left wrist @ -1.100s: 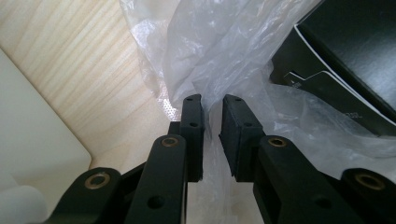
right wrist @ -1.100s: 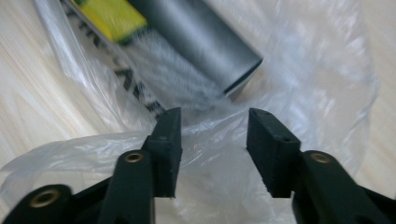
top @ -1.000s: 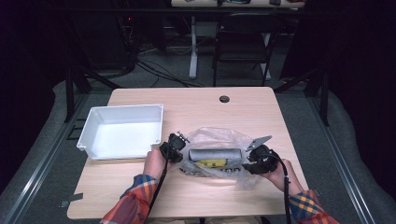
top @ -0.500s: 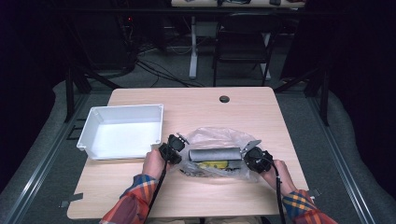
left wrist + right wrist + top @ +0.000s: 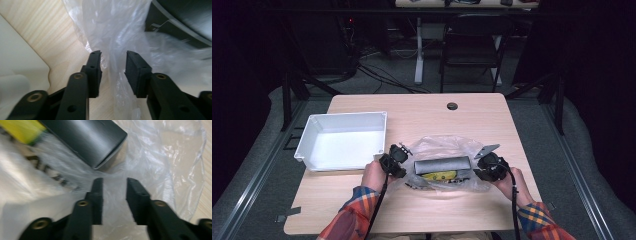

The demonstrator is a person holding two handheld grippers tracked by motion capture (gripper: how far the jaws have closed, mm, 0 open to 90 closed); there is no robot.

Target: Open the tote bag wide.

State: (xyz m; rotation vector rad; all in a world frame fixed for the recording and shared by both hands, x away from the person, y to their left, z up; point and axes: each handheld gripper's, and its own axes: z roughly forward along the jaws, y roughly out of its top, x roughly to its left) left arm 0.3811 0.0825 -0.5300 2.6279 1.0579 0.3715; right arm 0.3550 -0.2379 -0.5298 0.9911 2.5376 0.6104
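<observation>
We are holding the left gripper (image 5: 399, 161) and right gripper (image 5: 484, 166) at the clear plastic bag (image 5: 447, 147), jaws just parting, film between them, pads not pressing. The bag is lying mid-table (image 5: 422, 112), beside the white tray (image 5: 312, 131); beyond, a chair (image 5: 472, 45).

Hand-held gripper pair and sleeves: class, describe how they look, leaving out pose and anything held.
Each hand-held gripper, left and right, is black, with two flat, blocky jaws on linked bars joined by brass-coloured pins. A grey three-cornered plate tops the right one. A black cable trails back from it along the forearm. The sleeves are plaid in orange, blue and yellow.
</observation>
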